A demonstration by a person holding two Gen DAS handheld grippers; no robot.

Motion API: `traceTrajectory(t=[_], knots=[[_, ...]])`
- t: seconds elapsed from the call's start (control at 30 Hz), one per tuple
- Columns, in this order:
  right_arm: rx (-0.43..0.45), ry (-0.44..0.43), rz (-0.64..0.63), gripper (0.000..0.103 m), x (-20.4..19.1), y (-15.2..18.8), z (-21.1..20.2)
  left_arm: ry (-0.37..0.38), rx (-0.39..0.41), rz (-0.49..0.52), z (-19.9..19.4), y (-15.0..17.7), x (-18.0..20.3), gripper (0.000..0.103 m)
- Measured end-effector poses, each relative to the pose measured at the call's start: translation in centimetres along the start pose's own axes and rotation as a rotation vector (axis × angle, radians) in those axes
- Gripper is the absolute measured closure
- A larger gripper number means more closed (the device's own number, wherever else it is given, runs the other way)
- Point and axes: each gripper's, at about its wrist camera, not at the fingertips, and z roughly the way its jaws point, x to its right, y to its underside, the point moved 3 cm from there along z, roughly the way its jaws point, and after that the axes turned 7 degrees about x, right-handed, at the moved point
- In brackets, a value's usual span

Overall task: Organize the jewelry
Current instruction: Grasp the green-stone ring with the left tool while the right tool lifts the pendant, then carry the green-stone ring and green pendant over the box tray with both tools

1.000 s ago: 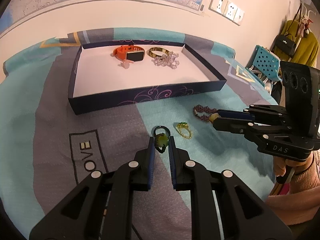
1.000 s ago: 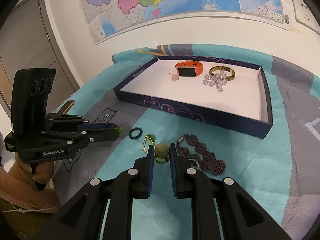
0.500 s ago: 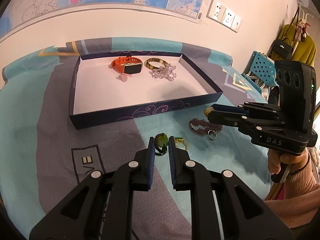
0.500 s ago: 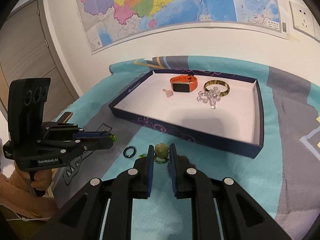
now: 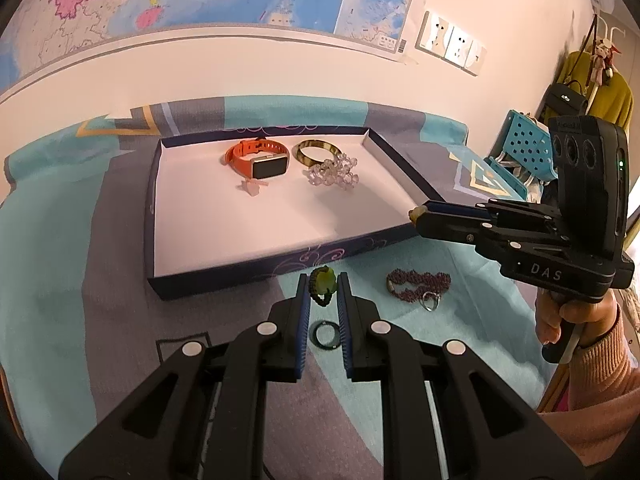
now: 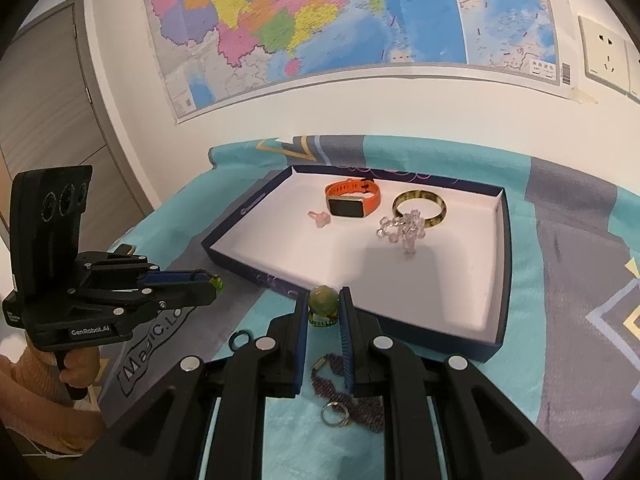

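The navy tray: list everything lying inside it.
Inside the navy tray: an orange smartwatch, a gold bangle, a clear crystal bracelet resting against the bangle, and a small pink piece. The near wall hides a strip of the floor.

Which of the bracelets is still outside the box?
The purple beaded bracelet, lying on the teal cloth before the box. The gold bangle and clear crystal bracelet are inside.
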Motion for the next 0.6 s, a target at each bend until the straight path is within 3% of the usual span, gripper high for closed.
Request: traceTrajectory(t=[0.6], knots=[[0.012,0.012,0.004,0.089,1.3,-2.1,1.6,-0.013,0.026,0.013,1.2,-2.4,-0.4,0.089]])
